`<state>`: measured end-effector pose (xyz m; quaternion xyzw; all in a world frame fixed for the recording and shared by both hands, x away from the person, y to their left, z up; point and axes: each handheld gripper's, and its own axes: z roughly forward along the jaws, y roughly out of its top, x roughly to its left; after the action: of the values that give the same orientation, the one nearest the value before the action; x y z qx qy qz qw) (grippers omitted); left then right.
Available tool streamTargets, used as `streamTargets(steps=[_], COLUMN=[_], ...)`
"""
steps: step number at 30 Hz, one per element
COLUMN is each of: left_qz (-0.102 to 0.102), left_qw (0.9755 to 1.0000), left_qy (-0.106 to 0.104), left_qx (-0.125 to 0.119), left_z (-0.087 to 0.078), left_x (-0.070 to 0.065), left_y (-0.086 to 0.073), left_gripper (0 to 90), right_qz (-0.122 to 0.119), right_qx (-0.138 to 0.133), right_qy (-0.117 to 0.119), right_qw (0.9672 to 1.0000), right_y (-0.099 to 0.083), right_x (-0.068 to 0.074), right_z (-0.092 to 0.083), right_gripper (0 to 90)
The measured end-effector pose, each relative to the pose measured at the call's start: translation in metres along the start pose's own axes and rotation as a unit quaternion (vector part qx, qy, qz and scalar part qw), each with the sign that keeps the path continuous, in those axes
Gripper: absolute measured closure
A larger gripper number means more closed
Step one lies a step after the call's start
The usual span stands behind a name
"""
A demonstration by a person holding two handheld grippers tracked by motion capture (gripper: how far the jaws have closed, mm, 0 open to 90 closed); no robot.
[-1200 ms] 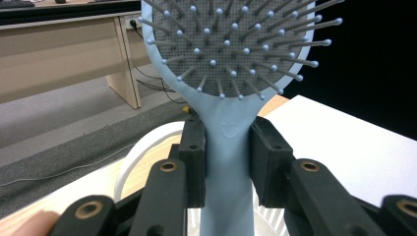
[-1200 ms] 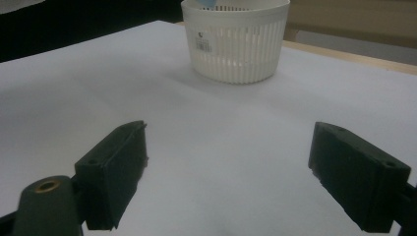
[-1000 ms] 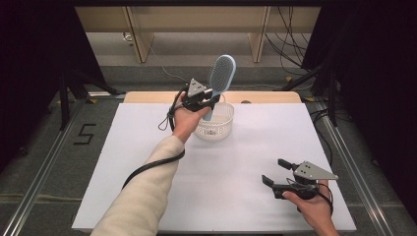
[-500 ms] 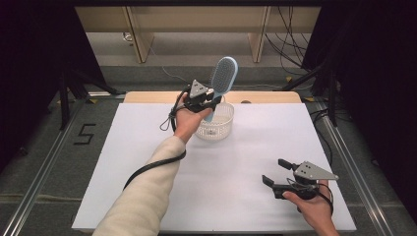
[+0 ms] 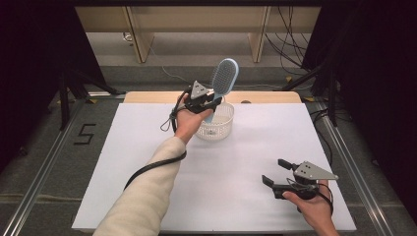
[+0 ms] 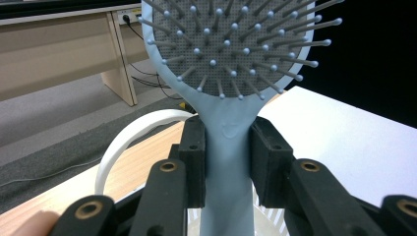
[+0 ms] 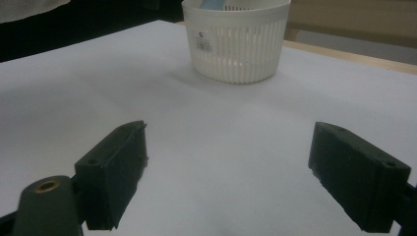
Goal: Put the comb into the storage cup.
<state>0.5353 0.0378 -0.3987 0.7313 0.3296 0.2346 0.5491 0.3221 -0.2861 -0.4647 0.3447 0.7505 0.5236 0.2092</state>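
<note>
Light blue plastic hairbrush (image 5: 223, 78) standing up tall, pinched by its handle in the left claw (image 5: 209, 104). Black pads (image 6: 194, 162) pressed tight on both sides of the handle, seen up close in the left gripper view. Round head full of little bristles with ball tips, up above the claw. Bottom end of the handle poking down into the white basket (image 5: 219, 129), with a bit of blue peeking over the rim in the right gripper view. Basket round, with thin slits in its wall and a small label on the side. Sitting on the white tabletop (image 5: 123, 162), near the far edge and about the middle. Left hand (image 5: 186, 118) right beside the basket, with a cream sleeve (image 5: 142, 201) reaching in from the bottom. A black cable (image 5: 152, 168) looped over the arm. Right claw (image 5: 273, 171) down low at the near right part of the tabletop, well apart from the basket. Wide open, with nothing between its two black pads. Just bare white tabletop in the gap. Pointed toward the basket. Right hand (image 5: 312, 209) wrapped around the back of it.
</note>
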Motion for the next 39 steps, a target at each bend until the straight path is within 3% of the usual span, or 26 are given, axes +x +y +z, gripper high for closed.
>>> streamTargets(steps=[39], left_qz=[0.008], left_qw=[0.9999], left_qy=[0.001], left_qx=[0.011], left_z=[0.004], left_x=[0.002], left_y=[-0.014], left_gripper=[69.8], right_qz=[0.0], right_qx=[0.002], right_qy=[0.001], right_qw=[1.0], right_y=[0.0], right_x=[0.0], right_z=[0.001], right_gripper=[15.6])
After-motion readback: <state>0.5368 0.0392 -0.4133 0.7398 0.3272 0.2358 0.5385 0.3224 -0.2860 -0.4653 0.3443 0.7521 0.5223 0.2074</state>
